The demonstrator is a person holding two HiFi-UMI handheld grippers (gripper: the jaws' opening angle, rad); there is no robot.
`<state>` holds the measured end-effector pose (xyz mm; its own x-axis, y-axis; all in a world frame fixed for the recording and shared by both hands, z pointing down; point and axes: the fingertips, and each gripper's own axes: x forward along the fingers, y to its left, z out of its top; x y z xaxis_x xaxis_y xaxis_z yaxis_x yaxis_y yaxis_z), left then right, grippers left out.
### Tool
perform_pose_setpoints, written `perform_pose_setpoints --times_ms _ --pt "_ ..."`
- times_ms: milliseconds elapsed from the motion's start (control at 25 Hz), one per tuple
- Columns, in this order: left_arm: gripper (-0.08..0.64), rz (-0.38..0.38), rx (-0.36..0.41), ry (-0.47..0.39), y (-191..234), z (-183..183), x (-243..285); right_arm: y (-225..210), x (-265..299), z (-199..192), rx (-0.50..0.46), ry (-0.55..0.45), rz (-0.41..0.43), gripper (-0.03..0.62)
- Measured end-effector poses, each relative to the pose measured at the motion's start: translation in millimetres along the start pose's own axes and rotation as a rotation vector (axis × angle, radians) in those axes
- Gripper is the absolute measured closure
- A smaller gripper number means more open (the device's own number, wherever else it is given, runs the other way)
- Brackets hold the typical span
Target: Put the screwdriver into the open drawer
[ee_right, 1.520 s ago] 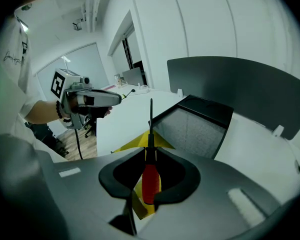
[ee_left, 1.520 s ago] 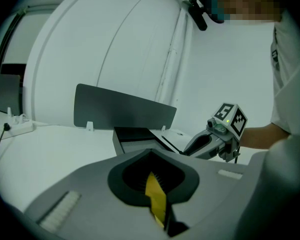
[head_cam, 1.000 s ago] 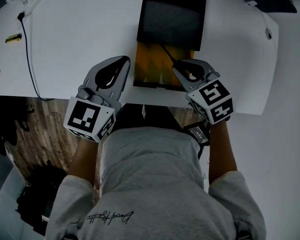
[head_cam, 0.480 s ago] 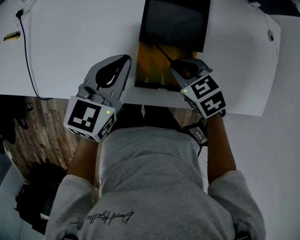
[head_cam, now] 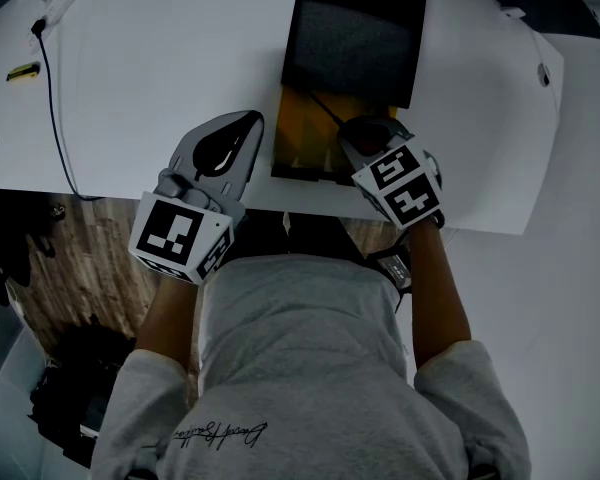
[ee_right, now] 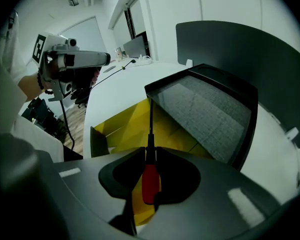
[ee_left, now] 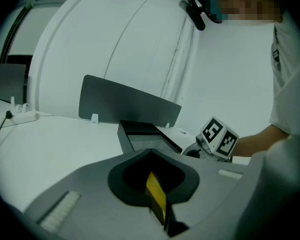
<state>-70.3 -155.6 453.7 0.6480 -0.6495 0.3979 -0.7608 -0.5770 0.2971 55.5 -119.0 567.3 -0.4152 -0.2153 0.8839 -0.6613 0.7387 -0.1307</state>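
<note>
The right hand-held gripper [ee_right: 150,153] squeezes the red-handled screwdriver [ee_right: 148,181], whose thin black tip points down over the open yellow drawer [head_cam: 302,140] at the white counter's [head_cam: 150,68] near edge, while the left hand-held gripper [head_cam: 248,123] stays closed and empty just beside the drawer.

Your screwdriver [ee_right: 149,181] has a red handle and a thin dark shaft. It sits clamped in your right claw [ee_right: 151,153], its shaft angled down over the drawer [ee_right: 130,126]. That drawer is yellow inside and stands pulled open toward you at the worktop [head_cam: 160,78] edge.
</note>
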Motion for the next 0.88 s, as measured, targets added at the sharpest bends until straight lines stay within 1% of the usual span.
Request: perform_pose_setpoints --times_ms 400,880 --pt "0.558 0.004 -0.011 0.002 5.5 -2.2 0.9 -3.2 14.8 -4.0 -0.027 0.073 -0.025 0.505" --pt "0.558 -0.001 -0.021 -0.003 11.3 -2.0 1.1 -1.8 29.9 -8.2 -0.066 0.173 -0.027 0.505"
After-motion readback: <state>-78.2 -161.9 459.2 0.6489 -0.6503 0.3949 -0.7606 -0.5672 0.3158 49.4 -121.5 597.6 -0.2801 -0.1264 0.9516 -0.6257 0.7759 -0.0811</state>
